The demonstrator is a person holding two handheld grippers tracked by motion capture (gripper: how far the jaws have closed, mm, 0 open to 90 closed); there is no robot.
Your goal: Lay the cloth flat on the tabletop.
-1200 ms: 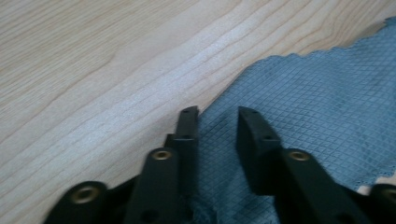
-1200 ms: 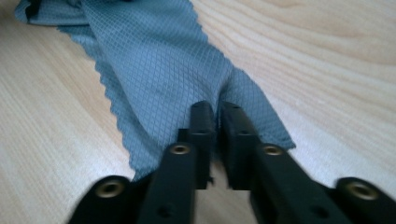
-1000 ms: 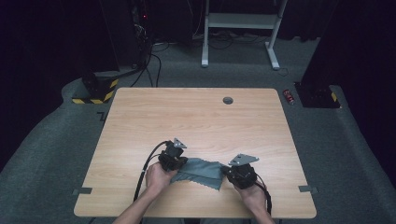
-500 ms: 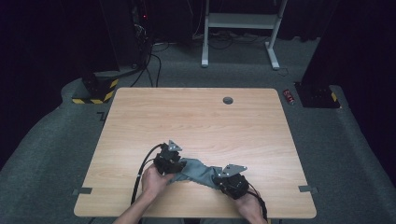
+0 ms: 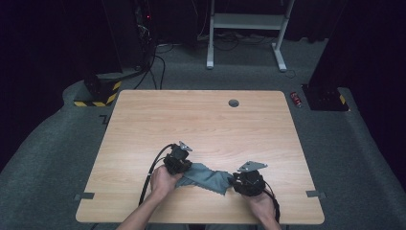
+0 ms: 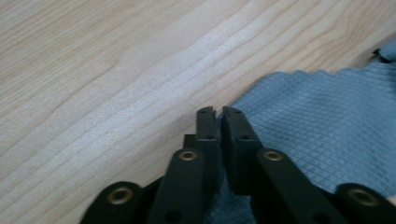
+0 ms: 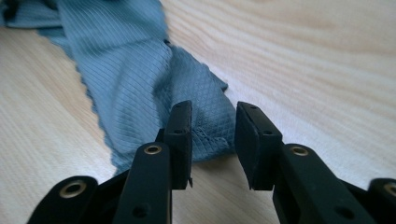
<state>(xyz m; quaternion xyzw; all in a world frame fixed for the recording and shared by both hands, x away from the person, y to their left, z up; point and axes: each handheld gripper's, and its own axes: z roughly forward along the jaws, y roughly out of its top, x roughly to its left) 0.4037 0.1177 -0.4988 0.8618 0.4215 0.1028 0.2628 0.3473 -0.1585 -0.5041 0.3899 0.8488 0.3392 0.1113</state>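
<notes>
No brand, label or writing can be read on the cloth, the grippers or the desk. The blue-grey cloth (image 5: 206, 176) lies crumpled on the near part of the desk (image 5: 201, 124), stretched between the two grippers; its weave shows a fine diamond grid and one edge is zigzag-cut. The left gripper (image 6: 218, 113) sits at the cloth's left end with its fingers (image 6: 206, 126) pressed together on the cloth's edge, fabric bunched under them. The right gripper (image 7: 214, 126) sits at the cloth's right end, its fingers (image 7: 181, 128) spread apart, with a corner of the cloth lying between them on the wood.

The desk is pale wood-grain laminate with rounded corners and a round cable grommet (image 5: 233, 102) near its far edge. It stands on grey carpet (image 5: 57, 158) in a dark room. Beyond it are a white metal frame (image 5: 246, 28), trailing cables, a black-and-yellow striped base (image 5: 98, 96) and a small red can (image 5: 297, 99) on the floor.
</notes>
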